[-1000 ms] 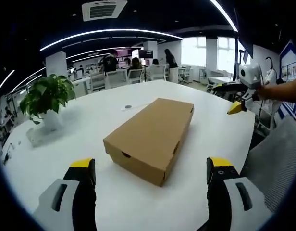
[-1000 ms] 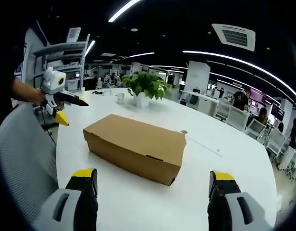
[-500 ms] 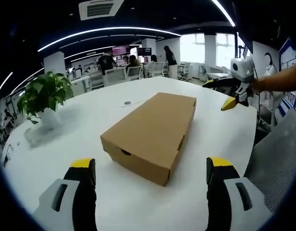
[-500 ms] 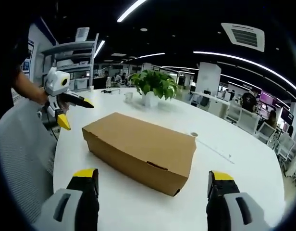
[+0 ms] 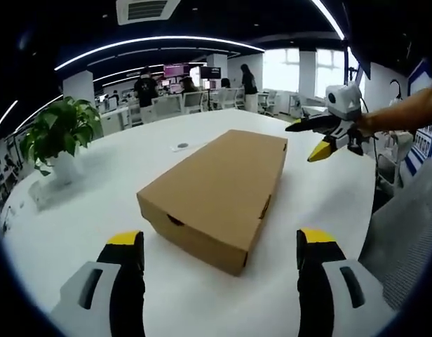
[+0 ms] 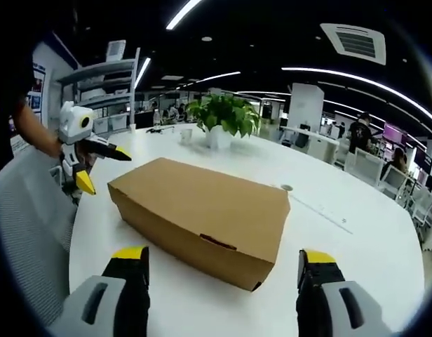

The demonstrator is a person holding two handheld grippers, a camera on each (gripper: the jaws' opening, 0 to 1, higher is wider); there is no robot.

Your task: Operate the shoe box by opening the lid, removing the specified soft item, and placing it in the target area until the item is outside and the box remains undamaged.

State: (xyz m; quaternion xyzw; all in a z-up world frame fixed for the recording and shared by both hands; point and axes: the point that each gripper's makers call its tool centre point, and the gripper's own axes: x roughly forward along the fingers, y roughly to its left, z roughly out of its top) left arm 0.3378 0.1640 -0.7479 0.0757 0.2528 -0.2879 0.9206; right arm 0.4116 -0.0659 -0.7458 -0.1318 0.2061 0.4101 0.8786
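A closed brown cardboard shoe box (image 5: 214, 192) lies flat on the white worktop (image 5: 90, 210), its lid down and nothing gripping it. In the left gripper view, the left hand-held gripper (image 5: 219, 253) points at one short end of the box, its yellow-tipped jaws spread wide apart and empty, one on each side of that near end and short of touching it. The right hand-held gripper (image 5: 316, 139) enters this view from the right, held by a person's hand above the worktop just beyond the box's far right corner; its two yellow-tipped jaws are parted with nothing between them. In the right gripper view the box (image 6: 202, 213) lies ahead of the right gripper's own jaws, which also stand wide apart, with the box's near corner between and just beyond them. There the left hand-held gripper (image 6: 97, 166) hangs off the far left end of the box, clear of it, jaws splayed. A potted green plant (image 6: 224, 121) stands on the worktop well behind the box, and a grey mesh chair back (image 6: 30, 225) sits at the worktop's edge.
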